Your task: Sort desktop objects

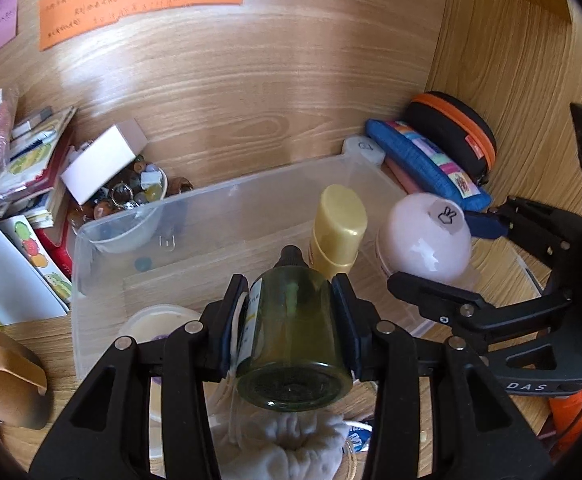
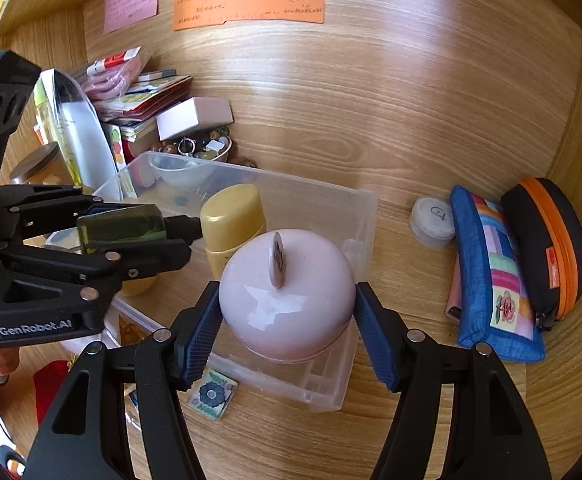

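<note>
My left gripper (image 1: 291, 292) is shut on a green glass bottle (image 1: 295, 336) with a black cap. The bottle lies along the fingers, cap forward, above the near edge of a clear plastic bin (image 1: 251, 188). A yellow capped bottle (image 1: 339, 228) stands inside the bin. The blue pads of my right gripper (image 2: 287, 300) press both sides of a round pink jar (image 2: 287, 292), held over the bin's (image 2: 311, 184) near right corner. In the right wrist view the left gripper (image 2: 151, 236) and green bottle (image 2: 123, 226) hang at the left, beside the yellow bottle (image 2: 231, 220).
A blue patchwork pouch (image 2: 491, 276), a black-and-orange case (image 2: 547, 240) and a small white jar (image 2: 431, 222) sit at the right against the wooden wall. A bowl of trinkets (image 2: 203, 152), a white box (image 2: 195, 118) and stacked books crowd the left. A flower tile (image 2: 213, 394) lies near the bin.
</note>
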`<state>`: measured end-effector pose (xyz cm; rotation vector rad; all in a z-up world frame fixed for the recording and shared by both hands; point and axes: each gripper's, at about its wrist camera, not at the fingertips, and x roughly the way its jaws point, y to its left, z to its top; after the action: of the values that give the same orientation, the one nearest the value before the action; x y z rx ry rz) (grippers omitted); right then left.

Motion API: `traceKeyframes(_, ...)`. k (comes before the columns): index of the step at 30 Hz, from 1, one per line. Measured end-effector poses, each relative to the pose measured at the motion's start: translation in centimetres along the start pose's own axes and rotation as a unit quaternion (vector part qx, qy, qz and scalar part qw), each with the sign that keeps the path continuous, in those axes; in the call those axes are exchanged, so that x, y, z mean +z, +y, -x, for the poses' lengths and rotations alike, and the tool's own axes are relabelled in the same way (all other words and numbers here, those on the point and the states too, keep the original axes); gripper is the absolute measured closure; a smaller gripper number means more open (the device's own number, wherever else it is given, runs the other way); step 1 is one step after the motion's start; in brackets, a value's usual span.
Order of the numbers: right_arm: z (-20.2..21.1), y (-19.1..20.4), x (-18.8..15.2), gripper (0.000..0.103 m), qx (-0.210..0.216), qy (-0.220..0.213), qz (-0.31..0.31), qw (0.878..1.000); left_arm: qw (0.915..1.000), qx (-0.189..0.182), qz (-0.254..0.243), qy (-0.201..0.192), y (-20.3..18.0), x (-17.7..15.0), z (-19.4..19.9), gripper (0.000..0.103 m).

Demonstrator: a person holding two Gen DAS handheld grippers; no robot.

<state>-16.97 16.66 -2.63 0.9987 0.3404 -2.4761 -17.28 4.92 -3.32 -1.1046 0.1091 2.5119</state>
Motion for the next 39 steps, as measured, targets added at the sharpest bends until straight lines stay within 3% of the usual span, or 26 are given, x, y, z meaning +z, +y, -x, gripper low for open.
traceKeyframes(9, -0.8, 0.8, 0.4, 0.041, -0.02, 0.016, 0.052, 0.998, 1.0, -0.003, 0.002, 0.009, 0.2, -0.6, -0.8, 0.06)
traceKeyframes(18, -1.7, 1.1, 0.3, 0.041, -0.01, 0.031, 0.058, 0.998, 0.9999, -0.008, -0.001, 0.009, 0.4, -0.8, -0.9, 0.06)
traceKeyframes(30, -0.8, 1.2, 0.3, 0.041, -0.03, 0.024, 0.06, 0.997, 0.9999, -0.004, -0.009, 0.008, 0.0, -1.0, -0.9, 0.044)
traceKeyframes(34, -0.2, 0.9, 0.1, 0.041, -0.034, 0.021, 0.053, 0.998, 1.0, -0.001, -0.009, 0.002, 0.0, -1.0, -0.5, 0.033)
traceKeyframes(39, 1.1, 0.1, -0.2, 0.041, -0.038, 0.012, 0.036, 0.999, 1.0, 0.002, -0.007, -0.003, 0.0, -0.8, 0.1, 0.032)
